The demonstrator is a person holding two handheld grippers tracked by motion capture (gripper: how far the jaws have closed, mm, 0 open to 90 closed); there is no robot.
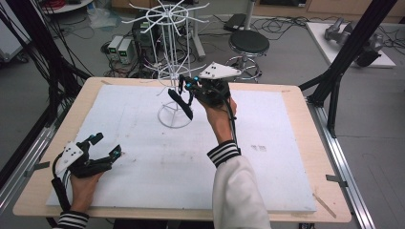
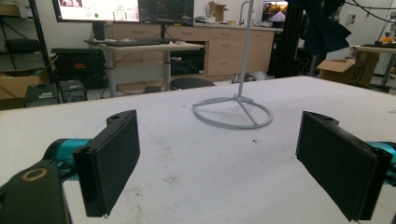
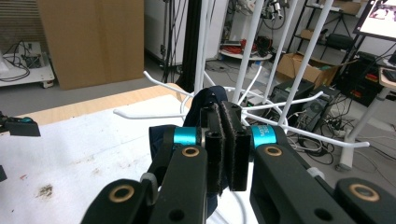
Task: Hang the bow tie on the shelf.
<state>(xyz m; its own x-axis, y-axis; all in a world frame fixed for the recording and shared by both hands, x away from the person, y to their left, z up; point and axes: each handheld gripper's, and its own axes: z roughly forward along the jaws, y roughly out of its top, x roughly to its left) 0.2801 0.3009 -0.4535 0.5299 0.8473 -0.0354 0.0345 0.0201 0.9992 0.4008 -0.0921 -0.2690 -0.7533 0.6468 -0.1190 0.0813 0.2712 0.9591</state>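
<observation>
Right gripper (image 1: 187,91): clamped on dark cloth item (image 1: 180,103) beside white wire rack (image 1: 168,28); unhung yet. Left gripper (image 1: 106,145): wide open, empty.

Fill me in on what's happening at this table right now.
A person works at a table with a gripper in each hand. The right gripper is shut on a dark piece of cloth, holding it up by the arms of a white wire rack. The cloth hangs down beside the rack's pole. The left gripper rests open near the table's left edge, holding nothing.
</observation>
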